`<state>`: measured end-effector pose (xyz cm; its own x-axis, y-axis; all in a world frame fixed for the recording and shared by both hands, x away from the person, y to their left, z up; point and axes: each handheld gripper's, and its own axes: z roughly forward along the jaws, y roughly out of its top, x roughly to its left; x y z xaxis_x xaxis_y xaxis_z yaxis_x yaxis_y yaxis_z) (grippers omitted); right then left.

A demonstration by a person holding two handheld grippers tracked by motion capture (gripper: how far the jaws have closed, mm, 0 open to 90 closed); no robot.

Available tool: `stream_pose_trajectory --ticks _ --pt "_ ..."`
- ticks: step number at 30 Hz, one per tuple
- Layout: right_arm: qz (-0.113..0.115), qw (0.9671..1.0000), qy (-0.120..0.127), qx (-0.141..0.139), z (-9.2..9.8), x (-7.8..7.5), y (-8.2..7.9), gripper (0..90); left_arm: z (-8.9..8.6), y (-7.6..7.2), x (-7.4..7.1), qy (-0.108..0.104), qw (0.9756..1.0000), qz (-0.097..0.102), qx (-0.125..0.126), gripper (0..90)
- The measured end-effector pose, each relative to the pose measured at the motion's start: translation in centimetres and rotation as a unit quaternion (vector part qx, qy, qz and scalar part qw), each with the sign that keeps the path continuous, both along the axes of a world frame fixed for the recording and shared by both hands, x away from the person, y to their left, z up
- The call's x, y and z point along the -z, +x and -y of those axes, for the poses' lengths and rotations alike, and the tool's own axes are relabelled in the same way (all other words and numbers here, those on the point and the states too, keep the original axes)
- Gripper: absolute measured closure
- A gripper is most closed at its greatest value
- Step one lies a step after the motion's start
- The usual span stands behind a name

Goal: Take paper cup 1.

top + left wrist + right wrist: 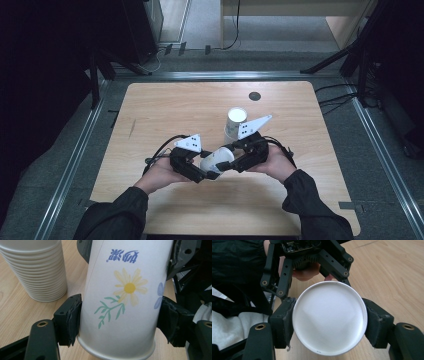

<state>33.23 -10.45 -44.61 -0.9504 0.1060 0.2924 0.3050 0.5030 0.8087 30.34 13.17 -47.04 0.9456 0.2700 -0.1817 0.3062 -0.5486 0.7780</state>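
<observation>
Gripping one paper cup (217,161), both claws closed on it, wooden table (165,107), grey floor (95,145).

A pale wood-grain worktop (165,107) with rounded corners stood in the middle of a dim room, lit from above while its surroundings fell into shadow. A small dark round cap (254,96) sat near its far edge. Grey carpeted floor (385,170) surrounded it, crossed by metal floor rails (70,165) framing the worktop. Beyond the far rail stood a dark cabinet (142,25) at the left and light wooden furniture (295,10) at the right. Black stand legs (335,57) and loose cables (335,95) lay at the right.
</observation>
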Motion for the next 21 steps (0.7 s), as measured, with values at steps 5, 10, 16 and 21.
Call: stream_pose_trajectory --ticks 5,10,16,21 --pt "0.006 1.0 0.001 0.002 0.0 -0.1 0.0 32.7 -0.1 0.0 -0.1 -0.005 1.0 -0.003 0.0 26.9" --pt "0.024 0.9997 -0.001 -0.002 0.0 0.0 -0.3 29.2 -0.4 0.1 -0.3 -0.008 0.9999 -0.006 -0.002 27.0" --pt "0.027 0.9996 0.007 0.004 0.4 -0.2 -0.4 26.7 -0.8 0.1 -0.5 -0.009 0.9999 -0.008 -0.008 27.3" --pt "0.025 0.9995 0.012 0.016 1.0 -0.4 -0.3 26.2 -1.2 0.1 -0.8 -0.011 0.9999 -0.006 -0.012 27.6"
